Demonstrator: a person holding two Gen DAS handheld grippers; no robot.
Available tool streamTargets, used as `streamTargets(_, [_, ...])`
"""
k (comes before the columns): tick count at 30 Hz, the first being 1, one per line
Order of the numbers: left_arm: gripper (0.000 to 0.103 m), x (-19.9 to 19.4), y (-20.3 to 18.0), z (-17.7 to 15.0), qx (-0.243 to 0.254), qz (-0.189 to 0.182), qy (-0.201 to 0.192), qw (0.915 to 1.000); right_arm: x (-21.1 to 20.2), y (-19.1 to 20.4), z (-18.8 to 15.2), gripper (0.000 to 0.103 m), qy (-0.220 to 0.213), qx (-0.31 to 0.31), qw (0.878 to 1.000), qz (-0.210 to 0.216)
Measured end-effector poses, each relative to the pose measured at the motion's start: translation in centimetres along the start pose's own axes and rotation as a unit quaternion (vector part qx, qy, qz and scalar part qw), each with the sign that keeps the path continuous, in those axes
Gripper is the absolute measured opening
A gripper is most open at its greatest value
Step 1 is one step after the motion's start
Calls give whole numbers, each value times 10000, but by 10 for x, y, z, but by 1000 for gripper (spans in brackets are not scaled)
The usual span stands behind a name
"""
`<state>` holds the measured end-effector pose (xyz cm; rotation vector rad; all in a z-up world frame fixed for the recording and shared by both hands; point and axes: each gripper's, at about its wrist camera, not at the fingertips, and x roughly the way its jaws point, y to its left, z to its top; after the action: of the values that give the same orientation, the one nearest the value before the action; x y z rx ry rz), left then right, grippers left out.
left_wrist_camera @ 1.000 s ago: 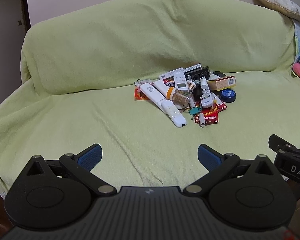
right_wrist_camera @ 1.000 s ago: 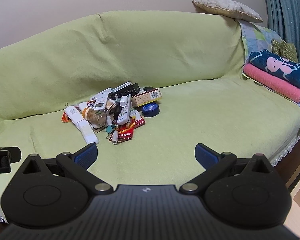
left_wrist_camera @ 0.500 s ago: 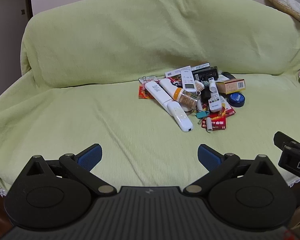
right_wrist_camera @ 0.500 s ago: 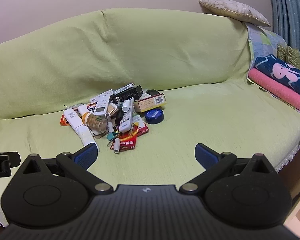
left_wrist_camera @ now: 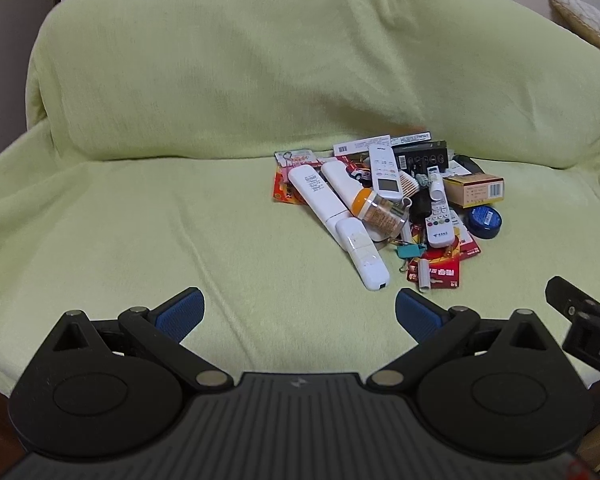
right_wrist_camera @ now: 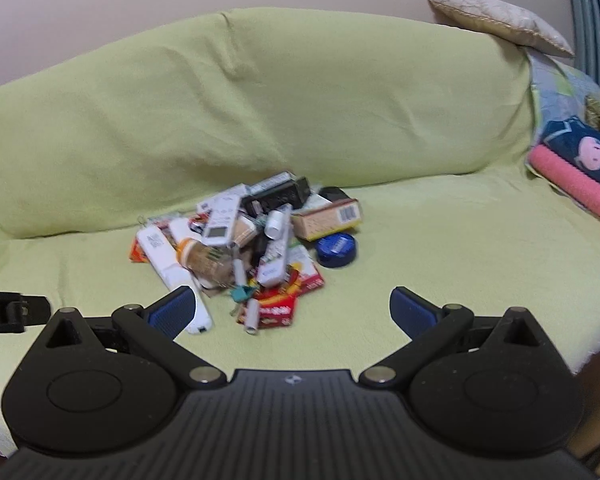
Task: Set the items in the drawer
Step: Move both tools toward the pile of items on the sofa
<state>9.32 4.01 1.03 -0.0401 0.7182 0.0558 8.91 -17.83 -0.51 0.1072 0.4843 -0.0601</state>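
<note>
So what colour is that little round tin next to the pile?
Dark blue. The round tin shows best in the left wrist view, sitting on the green sofa cover.

Pile (right_wrist_camera: 252, 248) blurred; labels unreadable

A heap of small items (left_wrist_camera: 392, 208) lies on the green-covered sofa (left_wrist_camera: 180, 220) seat, right of its middle near the backrest. The left gripper (left_wrist_camera: 300, 312) hovers above the seat's front edge, blue pads (left_wrist_camera: 180, 312) spread wide apart.

Pile of items (left_wrist_camera: 396, 204): lay on sofa seat (left_wrist_camera: 140, 240), at one o'clock.
Folded towels (right_wrist_camera: 580, 168): at two o'clock.
</note>
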Motion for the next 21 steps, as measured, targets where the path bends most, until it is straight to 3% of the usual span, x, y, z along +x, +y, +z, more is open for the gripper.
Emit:
streamTargets(6, [102,25,-1,15,68,126,78,9999,19,-4,2,102,77,43,9998,173])
streamTargets(15, [102,54,-1,28,174,-28,171,9997,42,-13,5,102,102,47,9998,188])
streamTargets(21, [102,73,5,38,-132,-74,199,9997,64,-16,5,102,104,174,9993,322])
